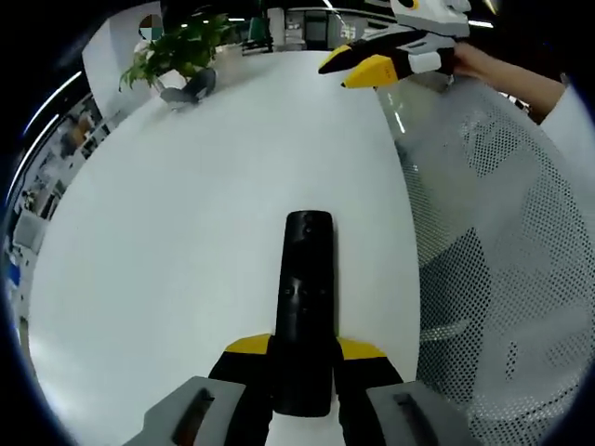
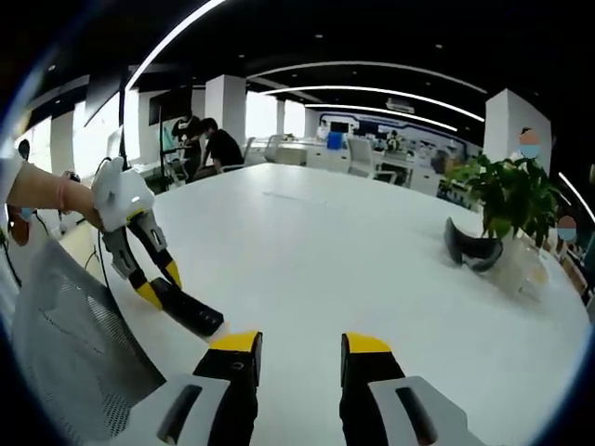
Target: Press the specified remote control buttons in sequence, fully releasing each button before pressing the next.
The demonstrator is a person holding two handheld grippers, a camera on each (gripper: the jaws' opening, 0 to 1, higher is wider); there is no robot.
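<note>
A long black remote control (image 1: 307,307) lies lengthwise between the jaws of my left gripper (image 1: 305,348), which is shut on its near end, just above the white table (image 1: 167,214). In the right gripper view the same left gripper (image 2: 160,283) comes in from the left with a hand on it, and the remote (image 2: 191,314) sticks out toward the table (image 2: 325,232). My right gripper (image 2: 301,346) is open with nothing between its yellow-tipped jaws, a short way right of the remote. It also appears far off at the table's edge (image 1: 335,74).
A potted plant (image 1: 177,46) (image 2: 507,200) and a dark curved object (image 1: 191,88) (image 2: 472,246) stand at the far side of the table. A grey mesh chair back (image 1: 502,242) (image 2: 65,334) is beside the table. People (image 2: 218,144) stand in the office behind.
</note>
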